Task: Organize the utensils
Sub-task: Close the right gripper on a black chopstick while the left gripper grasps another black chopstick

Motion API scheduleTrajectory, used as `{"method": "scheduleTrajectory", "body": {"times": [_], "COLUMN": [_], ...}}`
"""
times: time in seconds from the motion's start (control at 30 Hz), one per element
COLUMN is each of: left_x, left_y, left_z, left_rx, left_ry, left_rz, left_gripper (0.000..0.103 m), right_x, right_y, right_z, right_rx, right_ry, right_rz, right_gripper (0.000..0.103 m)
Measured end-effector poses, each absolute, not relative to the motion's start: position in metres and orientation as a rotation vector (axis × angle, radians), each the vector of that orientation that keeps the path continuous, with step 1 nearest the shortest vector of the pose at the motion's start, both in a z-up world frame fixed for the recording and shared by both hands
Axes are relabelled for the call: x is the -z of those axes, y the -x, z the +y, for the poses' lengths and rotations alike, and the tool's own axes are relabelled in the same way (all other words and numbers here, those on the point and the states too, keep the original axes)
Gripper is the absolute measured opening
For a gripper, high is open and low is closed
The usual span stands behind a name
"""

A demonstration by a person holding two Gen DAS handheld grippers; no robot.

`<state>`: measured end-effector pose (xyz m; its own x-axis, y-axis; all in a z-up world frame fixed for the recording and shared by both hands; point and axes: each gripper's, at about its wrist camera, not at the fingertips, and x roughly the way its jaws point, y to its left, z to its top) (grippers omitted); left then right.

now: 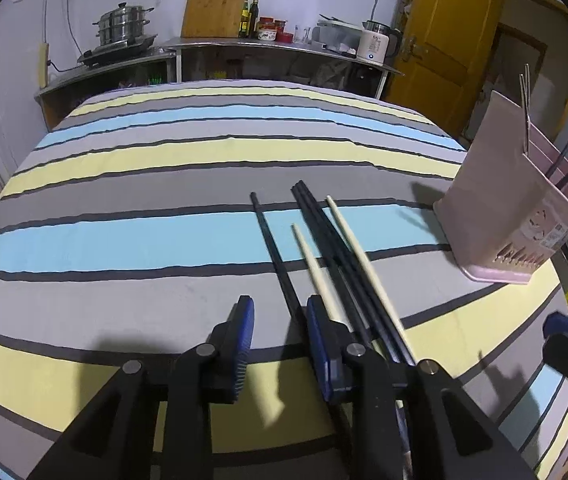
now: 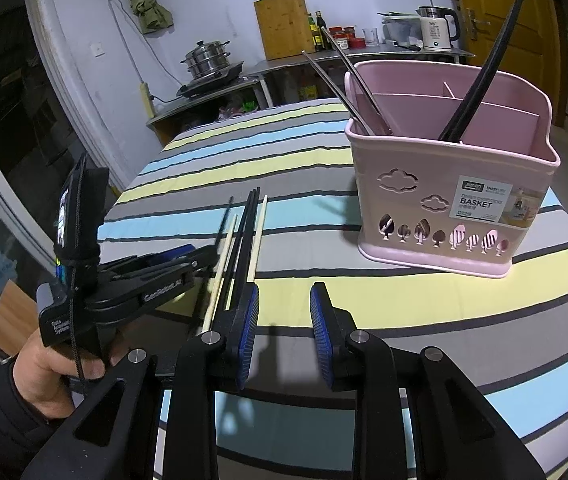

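Scene: striped bench (image 1: 131, 240), loose chopsticks (image 1: 324, 248) laid in a rough bundle, pink basket (image 2: 444, 184) standing upright well to their right.

Basket contents: two metal chopsticks (image 2: 348, 80) leaning in the left compartment, a dark pair (image 2: 480, 80) in a middle one; other compartments seemingly free.

Left gripper (image 1: 279, 344): parted to a middling width, nothing between the pads, poised low over the near ends of the chopsticks.

Right gripper (image 2: 284, 332): likewise parted and empty, held near the basket's front, just right of the chopsticks.

Chopsticks relative to left gripper: one black stick (image 1: 273, 248) running up through the gap between the fingers; a pale stick (image 1: 316, 272) passing at the right finger (image 1: 320, 344); the remaining black pair and second pale stick just outside that finger, toward the basket.

Step in hand, as judged: picking a stick from the bundle for the basket.

Doing it well: centring on a single stick or a matched pair, not straddling mixed colours; closing near the thick end, low against the cloth, so the thin stick does not roll out; lifting level before tilting tip-down over the matching compartment.

Risk: neighbours dragged along or scattered by the right finger.
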<state>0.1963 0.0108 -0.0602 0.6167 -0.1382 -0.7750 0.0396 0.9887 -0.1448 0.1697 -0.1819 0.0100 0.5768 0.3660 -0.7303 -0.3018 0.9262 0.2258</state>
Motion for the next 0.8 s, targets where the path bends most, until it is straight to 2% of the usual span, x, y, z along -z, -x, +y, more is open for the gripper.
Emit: {"method": "scheduleTrajectory", "body": {"times": [0.2, 0.3, 0.33, 0.37, 0.43, 0.8], "left_x": [0.059, 0.059, 0.059, 0.059, 0.059, 0.060], "left_y": [-0.193, -0.192, -0.193, -0.193, -0.194, -0.197], "left_z": [0.024, 0.032, 0.036, 0.039, 0.046, 0.063], "left_rx": [0.085, 0.078, 0.076, 0.075, 0.075, 0.122], "left_ry": [0.100, 0.101, 0.102, 0.106, 0.117, 0.158], "left_rz": [0.917, 0.925, 0.927, 0.930, 0.934, 0.935], "left_gripper": [0.025, 0.019, 0.014, 0.013, 0.013, 0.013], "right_x": [-0.010, -0.009, -0.009, -0.007, -0.003, 0.034], "right_y": [-0.177, -0.181, -0.185, -0.188, -0.198, -0.248], "right_z": [-0.170, -0.158, -0.151, -0.147, -0.136, -0.102], "right_rx": [-0.412, -0.434, -0.446, -0.453, -0.470, -0.500], "right_ry": [-0.066, -0.047, -0.037, -0.031, -0.015, 0.013], "right_rz": [0.873, 0.864, 0.863, 0.863, 0.871, 0.953], "right_gripper": [0.028, 0.028, 0.026, 0.020, 0.015, 0.008]}}
